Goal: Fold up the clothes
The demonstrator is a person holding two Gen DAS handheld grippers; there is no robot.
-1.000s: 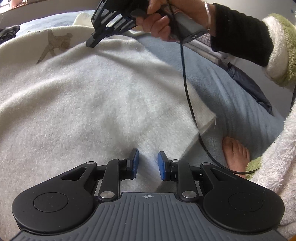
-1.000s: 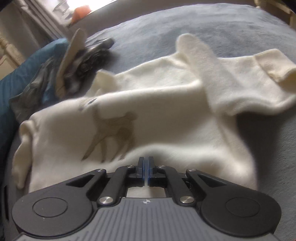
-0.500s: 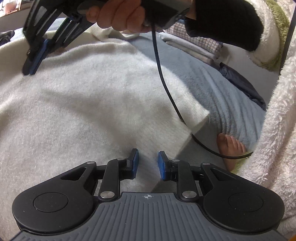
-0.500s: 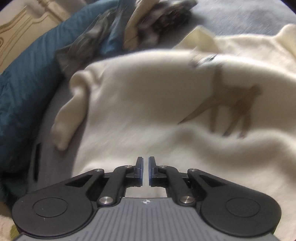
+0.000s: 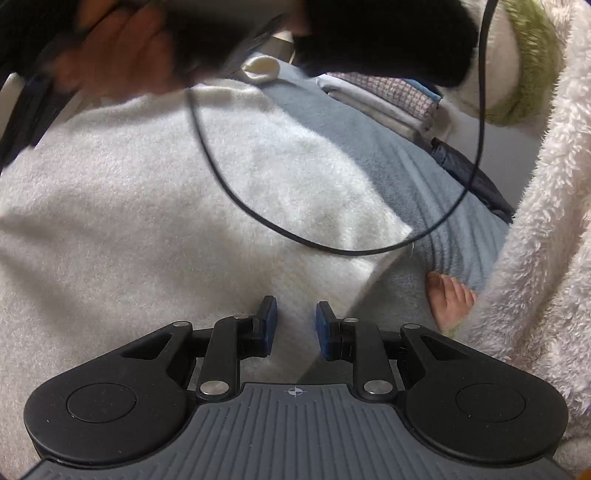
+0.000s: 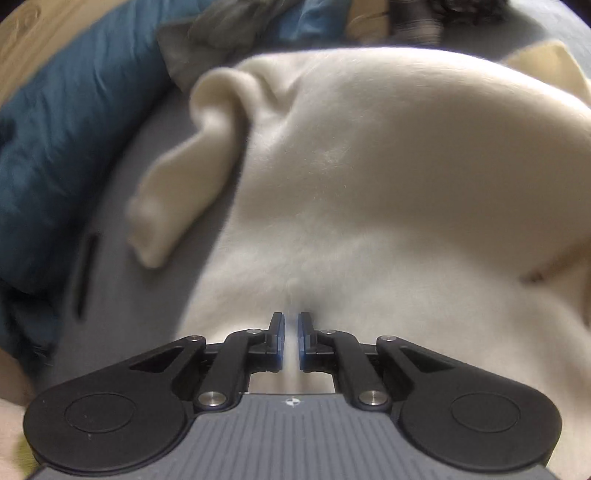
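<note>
A cream sweater (image 6: pixel 369 192) is lying spread out on a bed with a grey-blue blanket (image 5: pixel 369 147) over it. One sleeve (image 6: pixel 177 192) is sticking out to the side, bent and lying on the blanket.

The left tongs (image 5: pixel 293 325) are hanging over the sweater near its bottom corner. The blue pads (image 5: pixel 269 325) are standing a little apart, and nothing is sitting between them.

The right tongs (image 6: pixel 291 341) are pointing down at the sweater's middle. The pads are almost touching, with only a thin slit between them. The sweater is puckering a bit just past the tips, but I cannot tell if any cloth is pinched there.

In the left view, a hand (image 5: pixel 122 59) in a black sleeve is passing across the top, blurred. A black cable (image 5: pixel 229 192) is hanging from it and drooping over the sweater. A bare foot (image 5: pixel 448 299) is showing down by the edge of the bed. A fluffy white robe (image 5: pixel 546 221) is filling the right side. Some folded clothes (image 5: pixel 388 96) are stacked further back on the bed.

In the right view, a dark blue quilt (image 6: pixel 66 140) is lying beside the sweater, with some grey cloth (image 6: pixel 221 33) on it.
</note>
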